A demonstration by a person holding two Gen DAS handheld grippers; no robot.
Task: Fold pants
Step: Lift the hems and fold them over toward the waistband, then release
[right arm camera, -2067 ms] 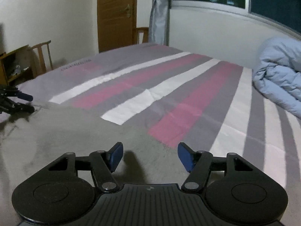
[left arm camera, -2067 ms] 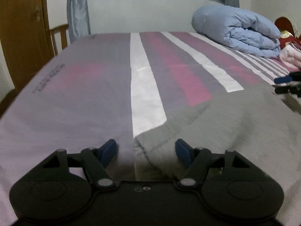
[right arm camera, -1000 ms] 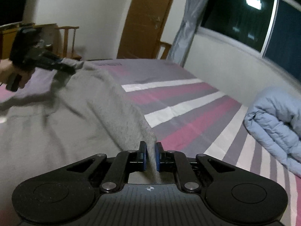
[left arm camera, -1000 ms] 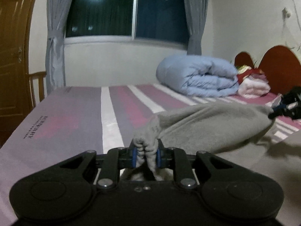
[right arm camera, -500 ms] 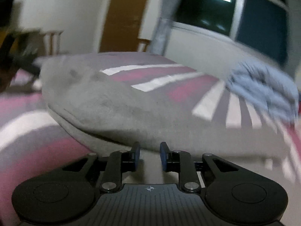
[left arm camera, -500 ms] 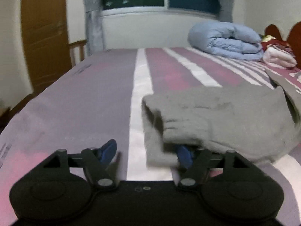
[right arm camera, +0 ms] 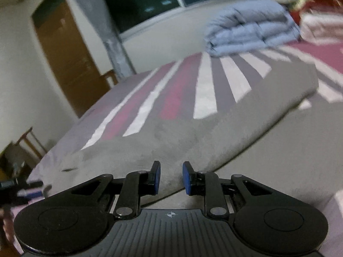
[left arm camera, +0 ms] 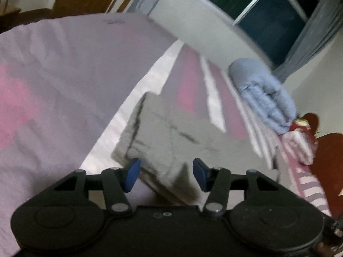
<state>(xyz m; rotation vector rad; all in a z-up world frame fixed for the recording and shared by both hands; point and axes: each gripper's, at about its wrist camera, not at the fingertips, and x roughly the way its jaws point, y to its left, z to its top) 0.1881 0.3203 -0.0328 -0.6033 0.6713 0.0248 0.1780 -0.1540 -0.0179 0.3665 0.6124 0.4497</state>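
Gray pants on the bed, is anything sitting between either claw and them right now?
Nothing visible does. The left claw is open right over a corner of the gray pants, and the right claw is open at their folded edge. The blue comforter lies far back on the striped bed.

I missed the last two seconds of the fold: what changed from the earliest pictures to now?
Both claws clamped the grey fleece pants, lifted an edge, carried it over and let go. Now the left claw and right claw are open, and the pants lie doubled. The striped bedsheet and rolled blue duvet stayed put.
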